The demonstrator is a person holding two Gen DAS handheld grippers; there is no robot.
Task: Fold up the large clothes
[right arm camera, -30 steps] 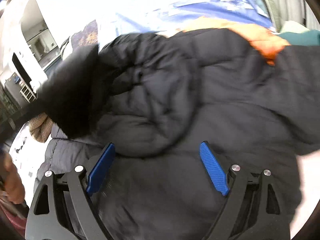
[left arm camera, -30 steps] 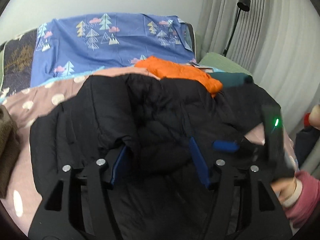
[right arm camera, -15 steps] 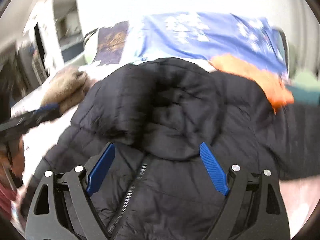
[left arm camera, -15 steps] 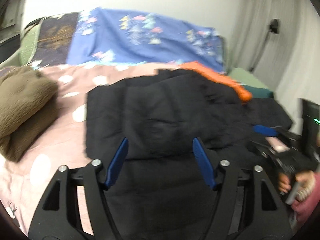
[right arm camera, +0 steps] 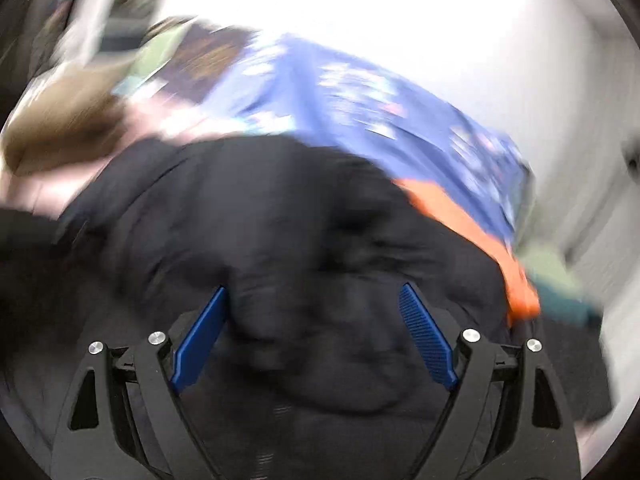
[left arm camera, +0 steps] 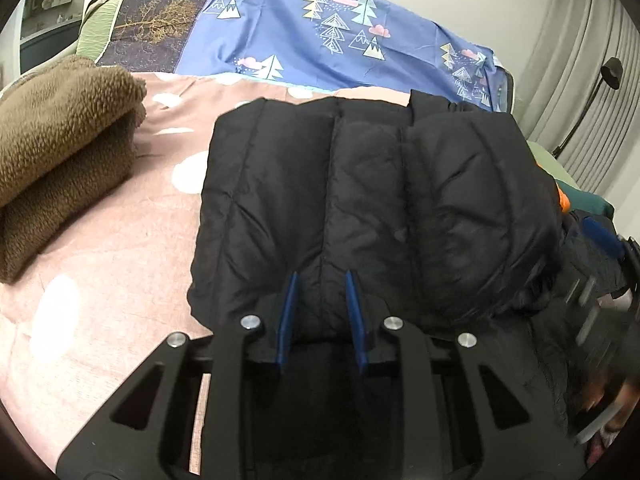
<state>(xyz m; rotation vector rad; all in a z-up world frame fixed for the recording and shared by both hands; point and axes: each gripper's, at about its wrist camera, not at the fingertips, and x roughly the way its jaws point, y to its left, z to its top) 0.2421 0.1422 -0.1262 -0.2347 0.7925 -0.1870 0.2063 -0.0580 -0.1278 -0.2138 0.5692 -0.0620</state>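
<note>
Left claw (left arm camera: 320, 312) pinches the near hem of the jacket (left arm camera: 368, 200); right claw (right arm camera: 312, 332) spread above it. Puffy, soft, slippery: best gripped at seams.

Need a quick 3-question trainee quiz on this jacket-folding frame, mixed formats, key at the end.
1. True or false: the left gripper is shut on the black puffer jacket.
2. The right gripper is: A) open over the jacket B) shut on the orange garment C) out of view.
3. Fill in: the folded brown fleece lies on the ____ bedspread.

Key: 1 true; 2 A; 3 pink.
</note>
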